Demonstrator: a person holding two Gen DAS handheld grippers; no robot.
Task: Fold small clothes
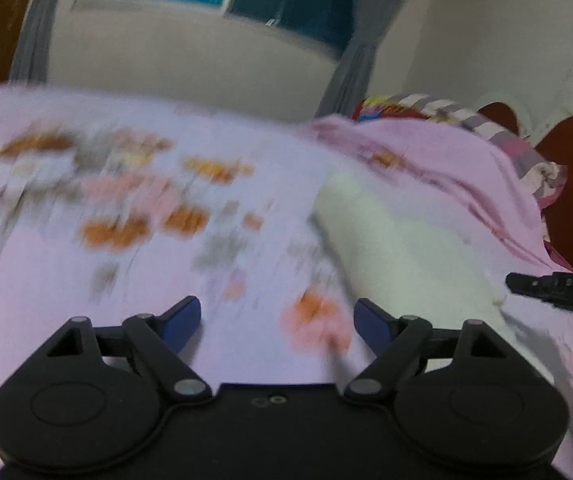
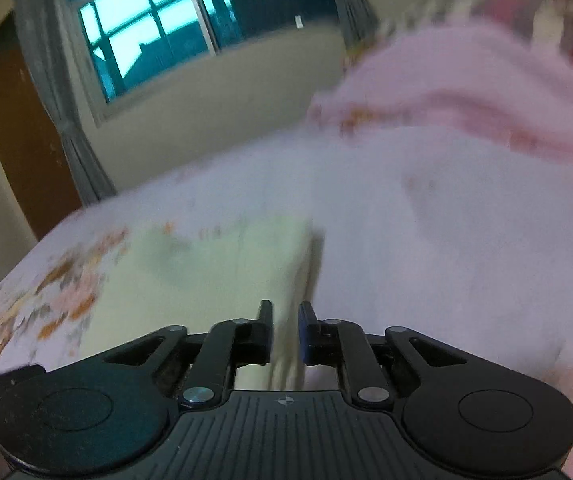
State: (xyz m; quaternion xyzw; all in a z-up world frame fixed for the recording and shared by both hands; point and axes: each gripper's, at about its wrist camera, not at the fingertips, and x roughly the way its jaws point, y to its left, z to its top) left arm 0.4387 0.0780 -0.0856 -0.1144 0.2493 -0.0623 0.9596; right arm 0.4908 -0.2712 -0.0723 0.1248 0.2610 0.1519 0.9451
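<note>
A small pale cream garment [image 1: 398, 240] lies on a pink flowered bedsheet [image 1: 86, 280]. My left gripper [image 1: 276, 316] is open and empty, low over the sheet to the left of the garment. My right gripper [image 2: 285, 320] has its jaws close together on the garment's [image 2: 214, 272] near right edge, with cloth between them. The right gripper's black tip [image 1: 546, 286] also shows at the right edge of the left wrist view, at the garment's right side. Both views are blurred by motion.
A bunched pink blanket [image 2: 466, 92] and a striped patterned cloth [image 1: 486, 128] lie at the bed's far right. A window [image 2: 146, 28] with grey curtains [image 2: 70, 152] and a cream wall stand beyond the bed. A brown door [image 2: 18, 132] is at the left.
</note>
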